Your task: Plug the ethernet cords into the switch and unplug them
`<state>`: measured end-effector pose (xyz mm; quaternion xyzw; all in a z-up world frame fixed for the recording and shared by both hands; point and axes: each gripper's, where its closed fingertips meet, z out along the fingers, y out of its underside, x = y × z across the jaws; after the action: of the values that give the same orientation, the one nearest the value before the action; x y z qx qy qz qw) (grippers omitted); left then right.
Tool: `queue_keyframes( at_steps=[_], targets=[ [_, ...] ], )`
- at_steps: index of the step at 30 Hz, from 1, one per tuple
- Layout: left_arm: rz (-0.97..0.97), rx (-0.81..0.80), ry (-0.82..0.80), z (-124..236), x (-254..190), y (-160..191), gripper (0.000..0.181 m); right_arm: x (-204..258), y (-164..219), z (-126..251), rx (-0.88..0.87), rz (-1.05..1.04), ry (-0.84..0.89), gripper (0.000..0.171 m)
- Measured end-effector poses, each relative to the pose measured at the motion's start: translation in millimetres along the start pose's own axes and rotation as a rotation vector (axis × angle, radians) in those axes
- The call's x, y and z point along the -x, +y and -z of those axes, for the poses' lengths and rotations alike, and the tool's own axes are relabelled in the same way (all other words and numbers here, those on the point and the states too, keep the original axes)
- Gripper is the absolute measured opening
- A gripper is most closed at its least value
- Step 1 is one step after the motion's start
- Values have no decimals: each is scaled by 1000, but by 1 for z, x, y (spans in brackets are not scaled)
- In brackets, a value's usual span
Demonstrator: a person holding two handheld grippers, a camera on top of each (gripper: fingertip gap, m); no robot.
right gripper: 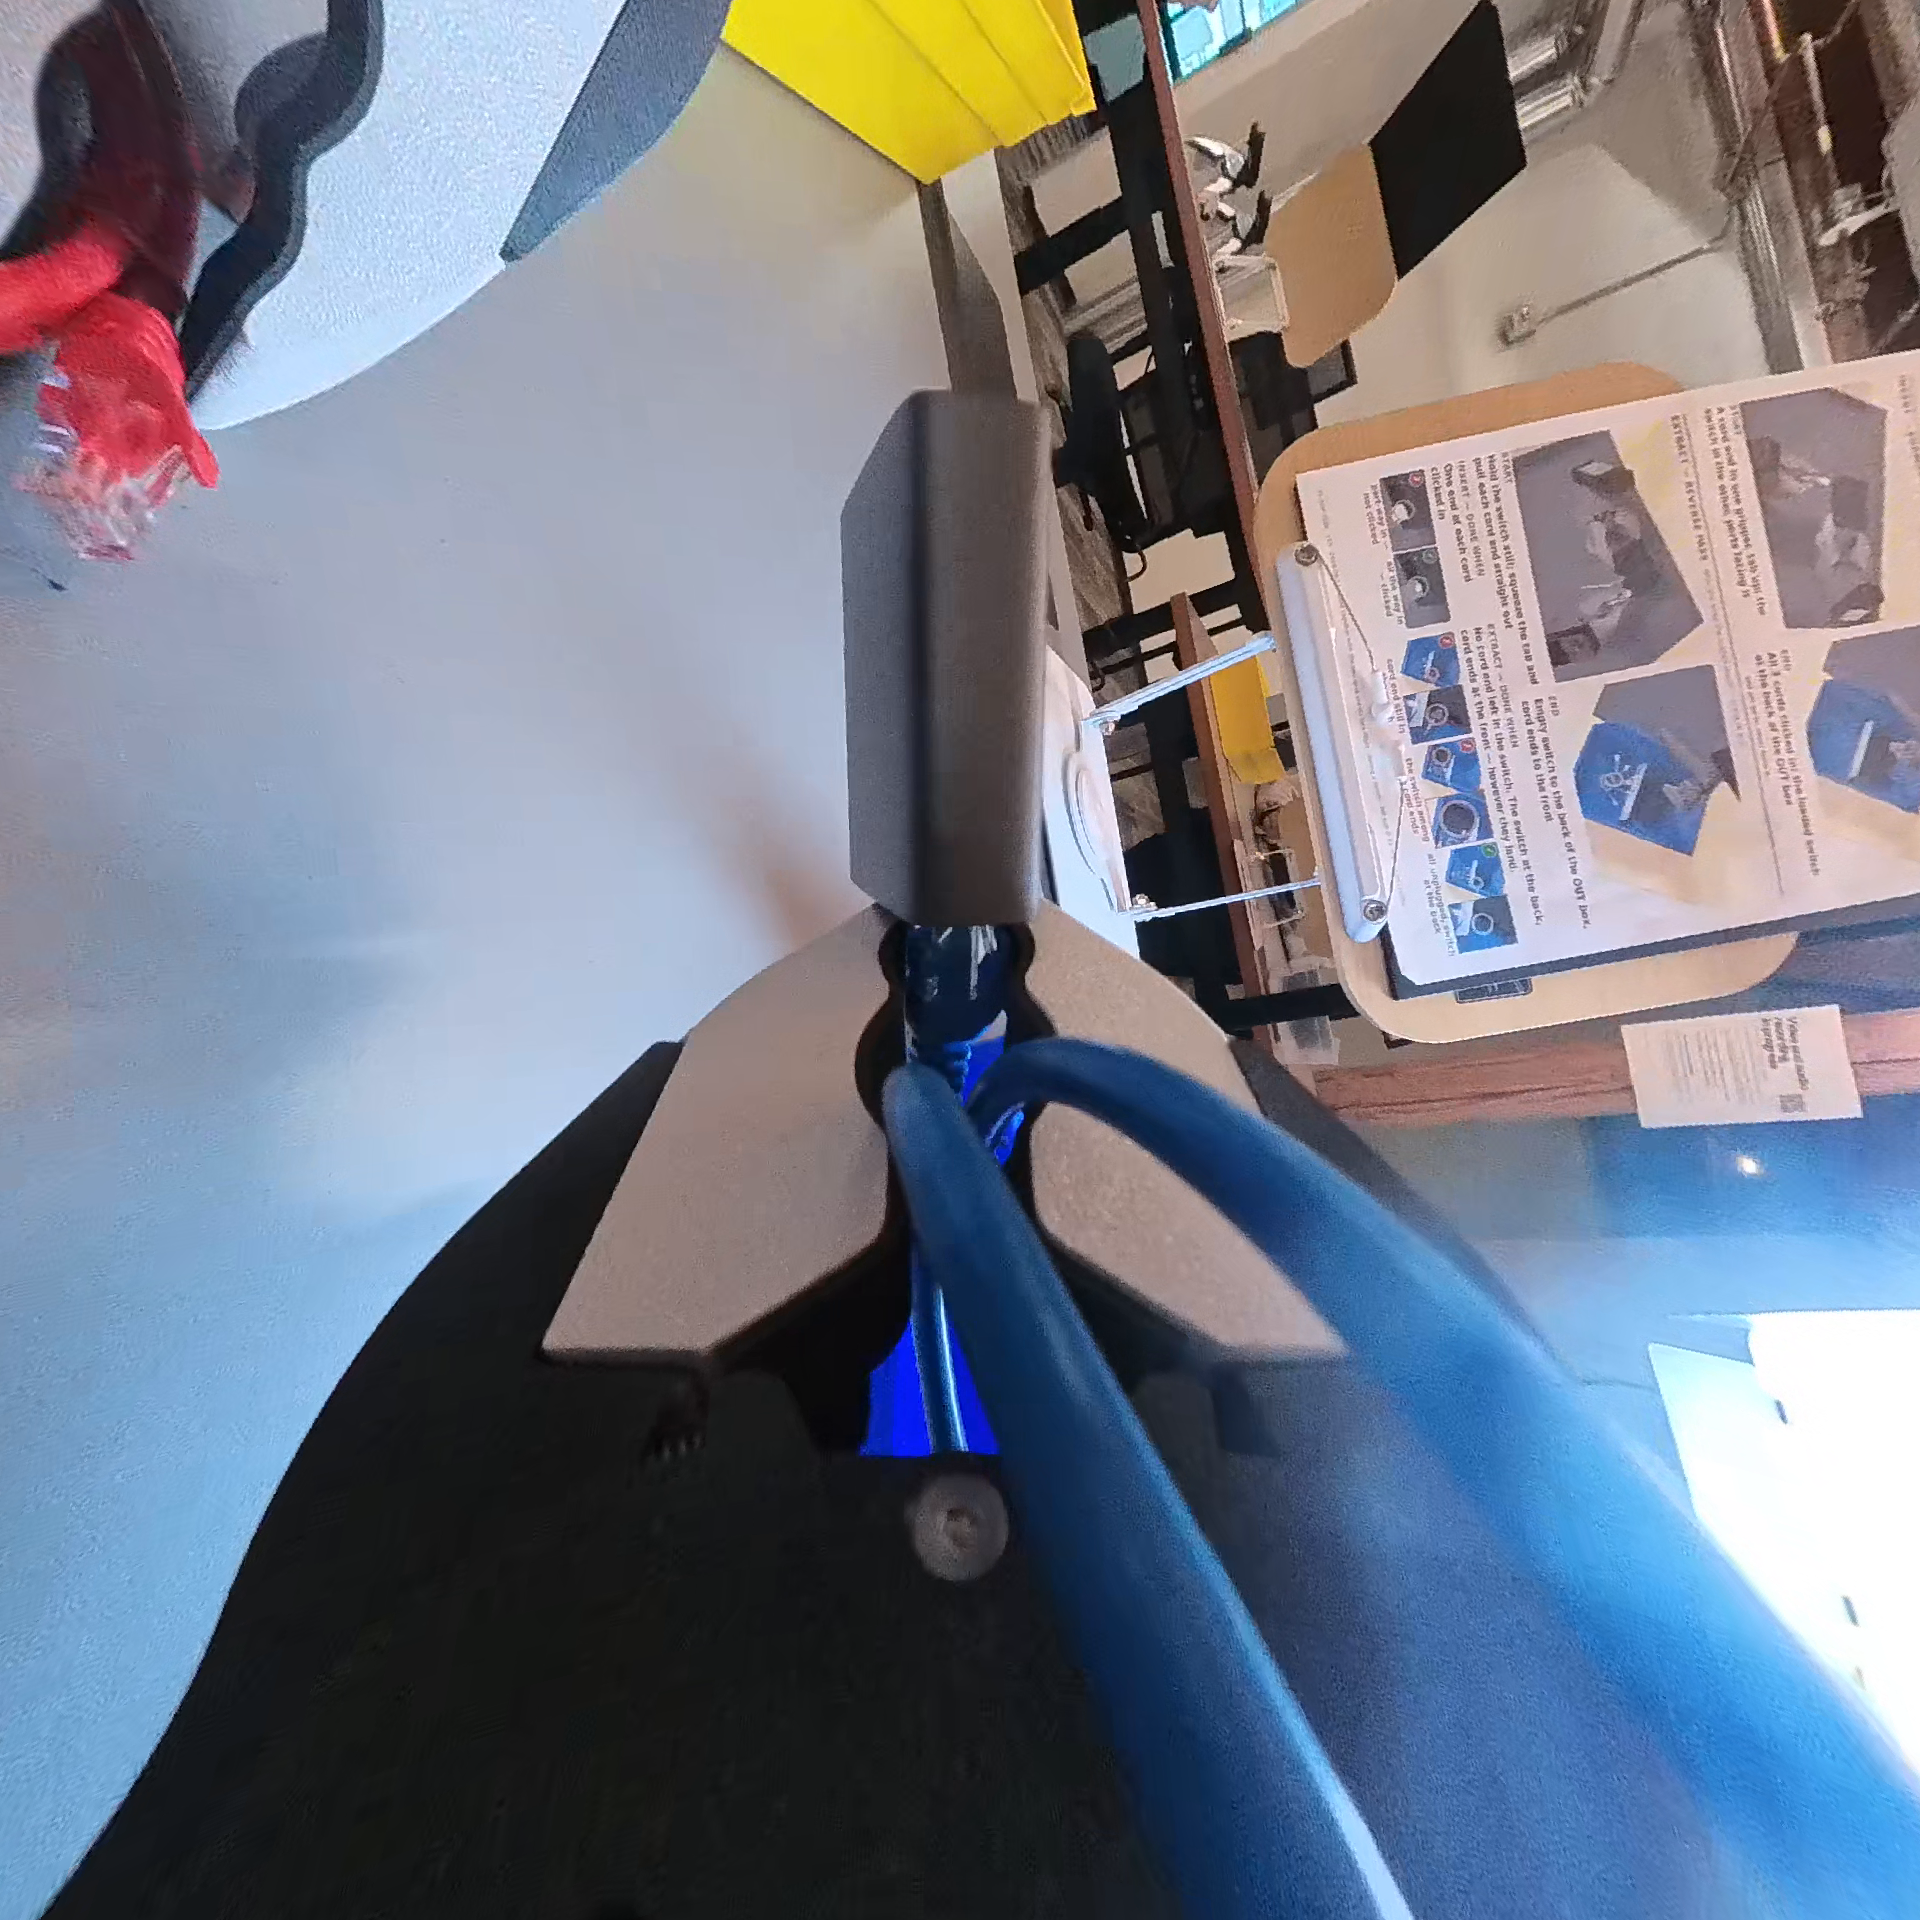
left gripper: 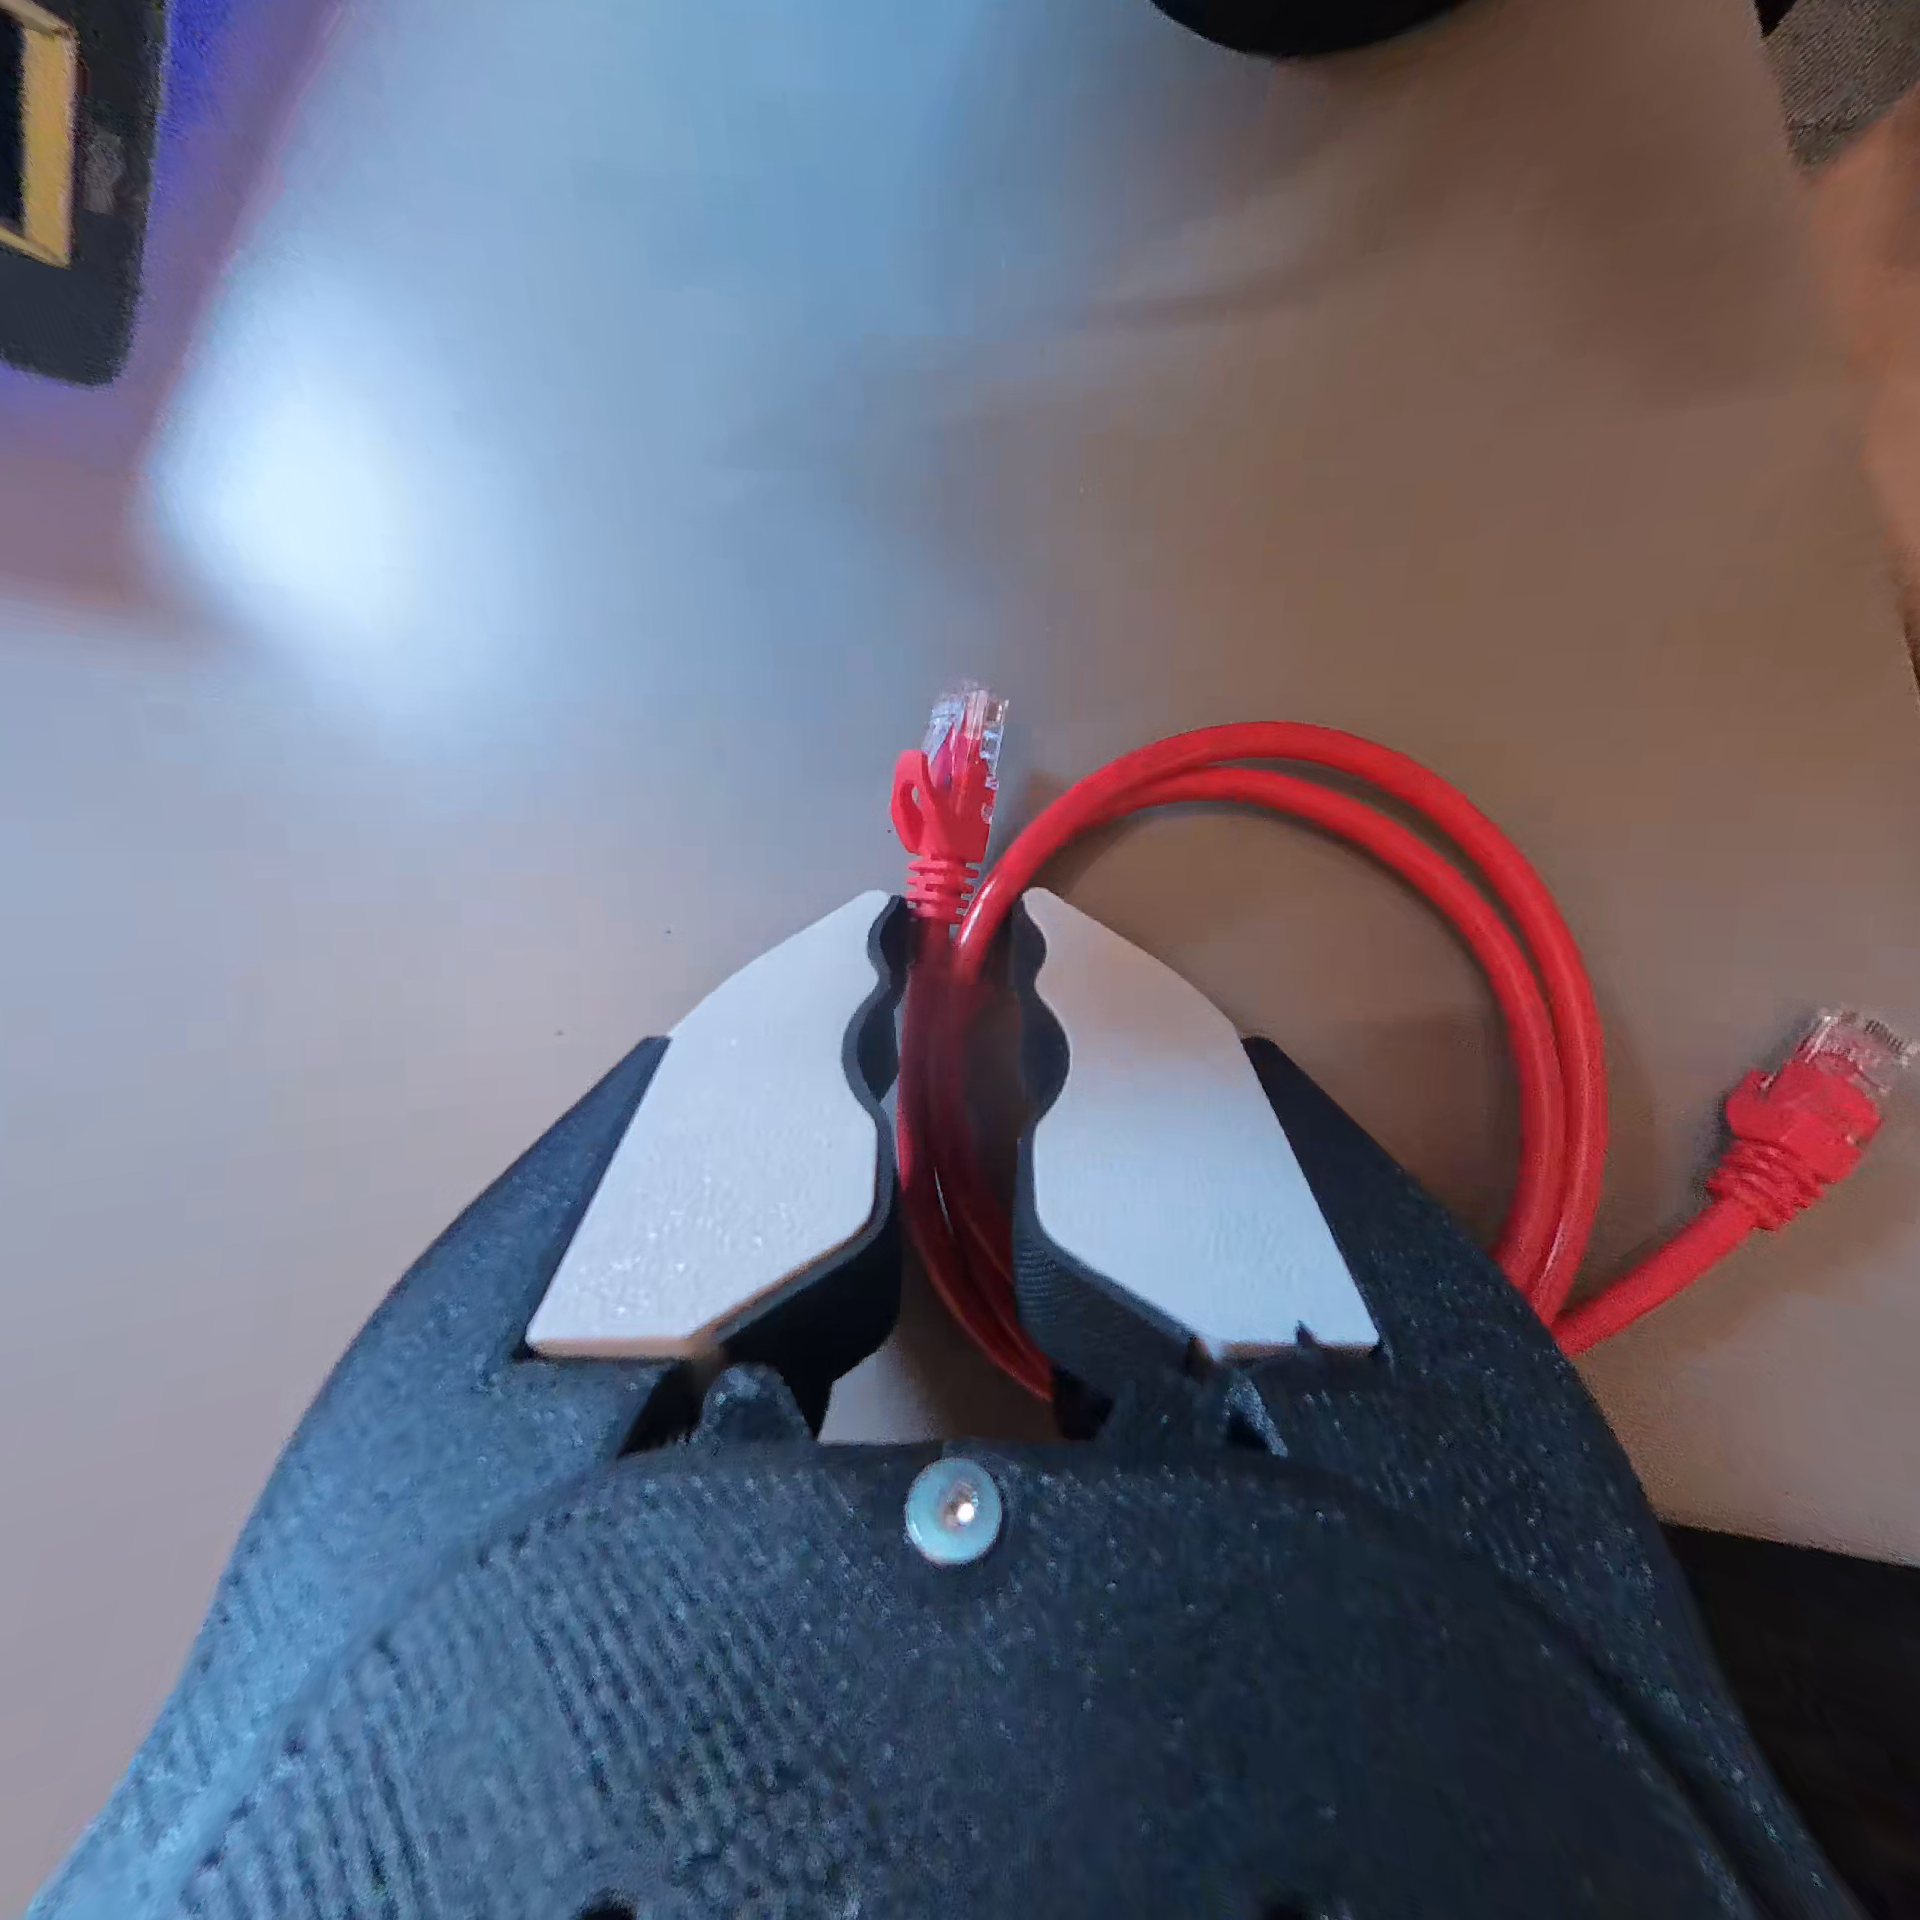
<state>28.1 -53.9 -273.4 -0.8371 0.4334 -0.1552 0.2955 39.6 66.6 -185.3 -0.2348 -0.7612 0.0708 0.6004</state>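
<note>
My left gripper [left gripper: 956, 904] is shut on a red ethernet cord [left gripper: 1496, 883]. One red plug [left gripper: 956, 779] sticks out past the fingertips. The cord loops to the right, and its second plug [left gripper: 1813, 1117] hangs free over the beige table [left gripper: 520, 935]. My right gripper [right gripper: 954, 925] is shut on a blue ethernet cord [right gripper: 1143, 1403]. Its plug [right gripper: 951, 987] points into the near face of the dark grey switch [right gripper: 945, 665]; I cannot tell if it is seated. A finger of the left gripper [right gripper: 436, 208] and the red plug [right gripper: 114, 436] show in the right wrist view's upper left.
A black object with a gold-coloured frame [left gripper: 52, 187] lies blurred at the left wrist view's upper left. A printed sheet on a wooden stand [right gripper: 1558, 675] is beyond the switch. A yellow thing [right gripper: 914, 73] sits at the table's far side. Chairs and desks are farther off. The gap from one gripper's tips to the other's is roughly 15 centimetres.
</note>
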Motion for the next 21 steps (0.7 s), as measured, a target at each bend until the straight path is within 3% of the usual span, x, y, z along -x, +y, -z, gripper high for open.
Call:
queue_keyframes(
  at_steps=[3,10,21],
  targets=[
    [8,-3,-45,4,5,1,18,2,-4,2,-28,4,-1,14],
    [131,-161,-126,53,18,-28,17,9,-10,2,-59,76,10,14],
    [262,-19,-92,32,22,-1,16,38,-18,-9,-13,329,-4,13]
  ],
)
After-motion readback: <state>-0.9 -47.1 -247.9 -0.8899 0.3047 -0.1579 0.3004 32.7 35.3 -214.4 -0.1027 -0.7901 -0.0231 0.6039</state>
